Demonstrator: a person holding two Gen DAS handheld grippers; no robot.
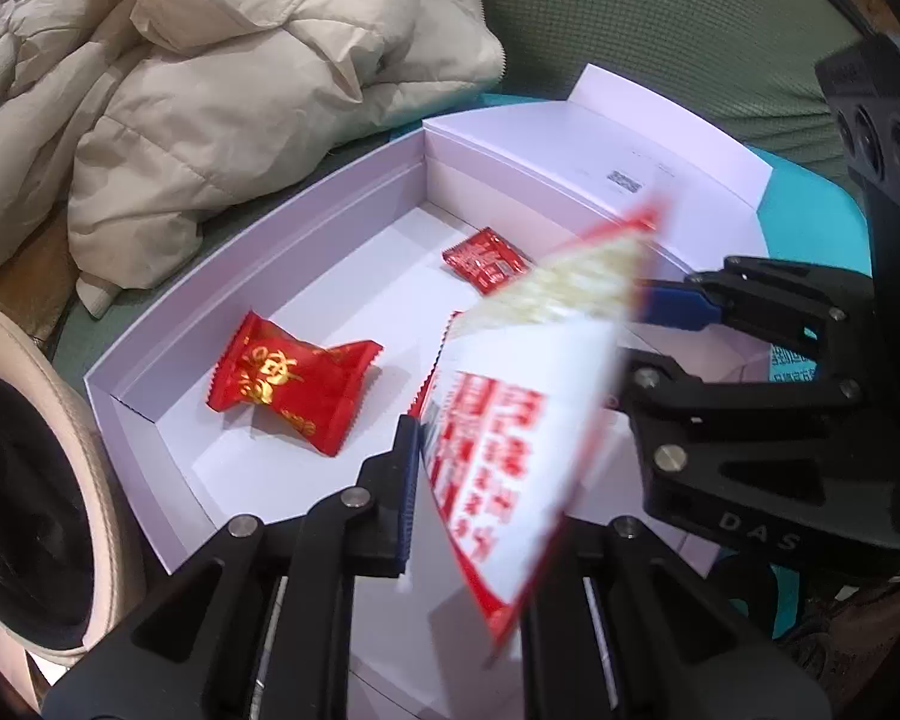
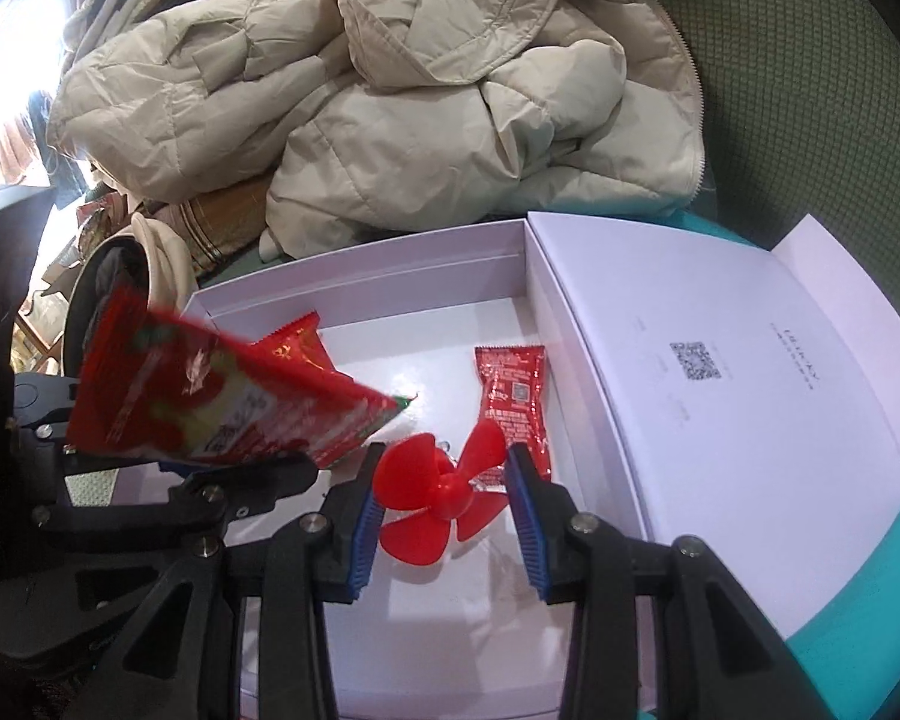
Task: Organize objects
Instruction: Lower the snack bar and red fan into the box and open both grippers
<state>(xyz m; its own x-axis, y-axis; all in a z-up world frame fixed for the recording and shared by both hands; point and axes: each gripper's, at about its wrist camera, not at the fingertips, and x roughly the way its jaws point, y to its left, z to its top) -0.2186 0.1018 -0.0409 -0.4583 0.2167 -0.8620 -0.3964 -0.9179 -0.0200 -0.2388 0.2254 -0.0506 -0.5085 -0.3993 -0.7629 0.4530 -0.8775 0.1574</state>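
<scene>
My left gripper [image 1: 486,480] is shut on a white and red snack packet [image 1: 510,420], which hangs blurred over the open white box [image 1: 270,252]. From the right wrist view the same packet [image 2: 210,402] shows its red side at the left, above the left gripper [image 2: 198,462]. My right gripper [image 2: 447,510] is shut on a red plastic propeller [image 2: 444,492], both pads touching its blades, low over the box floor [image 2: 390,372]. In the box lie a red and gold candy [image 1: 294,384] and a small red sachet [image 1: 486,261]. The right gripper [image 1: 648,333] is partly hidden behind the packet.
The box lid [image 2: 750,360] with a QR code lies open to the right on a teal surface [image 2: 888,570]. A beige puffy jacket [image 2: 390,90] is heaped behind the box, against green upholstery [image 2: 810,60]. A cream-rimmed round object [image 1: 60,480] stands at the box's left end.
</scene>
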